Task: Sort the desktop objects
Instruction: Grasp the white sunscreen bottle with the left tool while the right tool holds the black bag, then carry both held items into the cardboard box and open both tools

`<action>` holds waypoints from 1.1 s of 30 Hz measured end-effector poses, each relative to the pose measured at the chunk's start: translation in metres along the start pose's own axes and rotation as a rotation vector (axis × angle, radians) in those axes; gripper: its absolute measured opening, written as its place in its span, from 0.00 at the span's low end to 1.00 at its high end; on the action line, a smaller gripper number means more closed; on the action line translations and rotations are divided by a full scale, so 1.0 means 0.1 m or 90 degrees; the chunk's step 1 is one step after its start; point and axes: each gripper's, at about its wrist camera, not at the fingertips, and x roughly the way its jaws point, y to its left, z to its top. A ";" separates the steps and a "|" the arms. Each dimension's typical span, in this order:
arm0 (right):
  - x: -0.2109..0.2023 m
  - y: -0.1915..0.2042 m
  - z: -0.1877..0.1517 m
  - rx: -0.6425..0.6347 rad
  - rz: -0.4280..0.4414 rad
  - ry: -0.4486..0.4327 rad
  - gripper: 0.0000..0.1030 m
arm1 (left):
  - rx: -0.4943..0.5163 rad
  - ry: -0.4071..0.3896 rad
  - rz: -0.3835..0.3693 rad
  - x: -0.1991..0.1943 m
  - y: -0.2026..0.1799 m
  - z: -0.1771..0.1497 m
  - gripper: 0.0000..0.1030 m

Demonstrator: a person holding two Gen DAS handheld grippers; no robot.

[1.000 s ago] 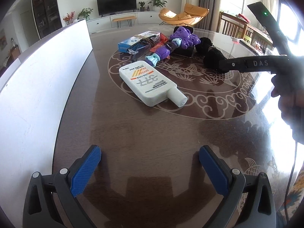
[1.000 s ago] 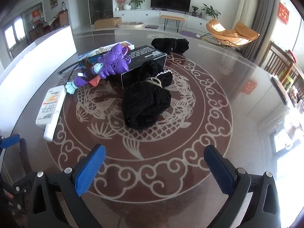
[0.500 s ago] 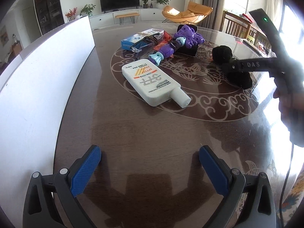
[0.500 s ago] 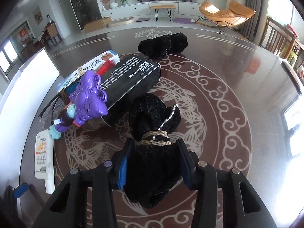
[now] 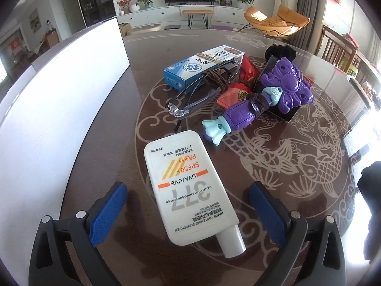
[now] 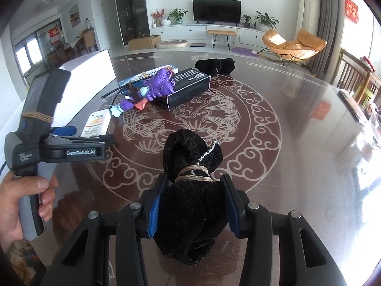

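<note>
The black fuzzy cloth bundle tied with tan twine sits squeezed between the blue pads of the right gripper, which a second ago stood wide above it and has since clamped down narrow on the soft pile; the bundle now looks carried clear of the cluster, so one item seems on its way to being sorted. The left gripper has come forward over the white flat plastic sunscreen bottle, which lay well ahead of it a second ago. Its jaws have just begun closing but remain wide, the bottle lying between the ribbed blue pads with a gap on both sides, cap end nearest. That reads as the next pick being lined up.

The bottle is smooth and rigid, with orange print and a short cylindrical neck, so it should hold firm where the plush bundle gives. Just beyond the left gripper lies the purple moulded plastic toy with a pale blue tip, glossy and knobbly, resting against a black cardboard box. Beside it are red packets, clear-framed glasses tangled with brown cord, and a blue-and-white carton. Farthest, a second black fuzzy bundle rests on the dark glossy counter with its pale fish inlay.
</note>
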 end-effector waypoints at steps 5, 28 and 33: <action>-0.07 0.08 0.15 -0.002 0.012 -0.002 0.45 | 0.012 -0.032 -0.056 -0.14 0.14 -0.06 0.49; -0.24 2.94 1.21 -0.195 0.299 -0.048 0.44 | -0.194 -0.126 -0.018 -1.82 2.82 -0.53 0.49; 0.19 3.52 1.14 -0.214 0.311 0.015 0.47 | -0.228 -0.013 0.024 -1.38 3.00 -0.64 0.50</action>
